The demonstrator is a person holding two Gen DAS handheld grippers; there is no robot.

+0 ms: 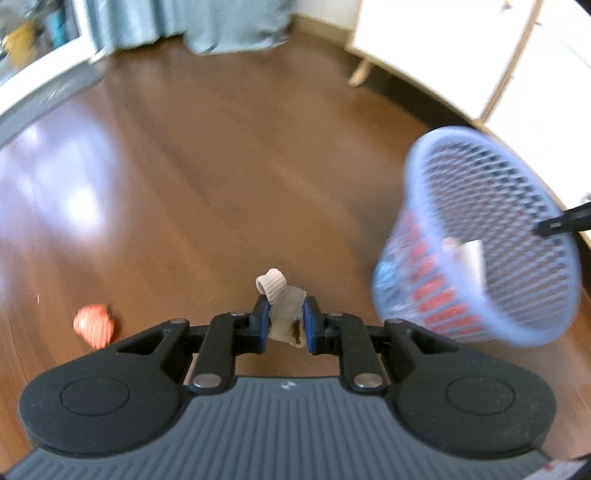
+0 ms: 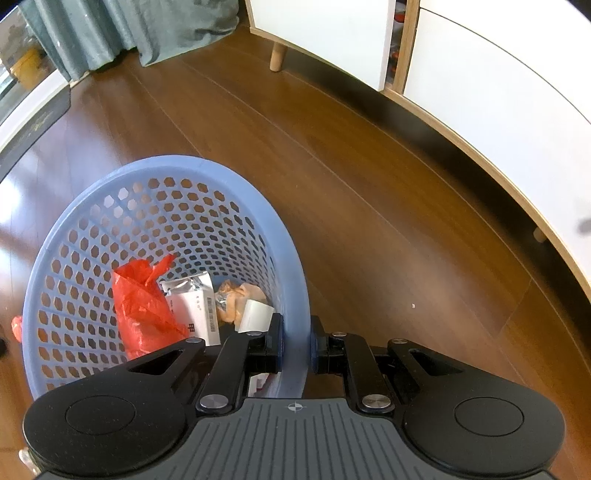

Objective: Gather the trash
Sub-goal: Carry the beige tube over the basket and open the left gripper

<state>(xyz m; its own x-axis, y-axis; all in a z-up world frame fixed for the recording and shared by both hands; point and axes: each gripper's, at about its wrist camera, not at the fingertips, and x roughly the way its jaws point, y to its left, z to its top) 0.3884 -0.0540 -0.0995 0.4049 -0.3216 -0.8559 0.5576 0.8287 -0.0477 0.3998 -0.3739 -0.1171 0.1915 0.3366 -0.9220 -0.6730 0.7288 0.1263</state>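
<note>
My left gripper (image 1: pixel 284 325) is shut on a crumpled beige paper scrap (image 1: pixel 282 308) with a brown stain, held above the wooden floor. A blue mesh basket (image 1: pixel 487 206) hangs tilted to its right, blurred by motion. An orange crumpled wrapper (image 1: pixel 94 325) lies on the floor at the lower left. My right gripper (image 2: pixel 295 341) is shut on the blue basket's rim (image 2: pixel 291 295), one finger inside and one outside. Inside the basket (image 2: pixel 74 236) lie a red plastic bag (image 2: pixel 142 295), a white box (image 2: pixel 195 314) and crumpled wrappers (image 2: pixel 236 295).
White cabinets on wooden legs (image 2: pixel 461 85) run along the right. A teal curtain (image 2: pixel 122 33) hangs at the back, reaching the floor. Wooden floor (image 1: pixel 229 166) spreads ahead, with a bright glare patch at the left. A window sill (image 1: pixel 40 85) borders the far left.
</note>
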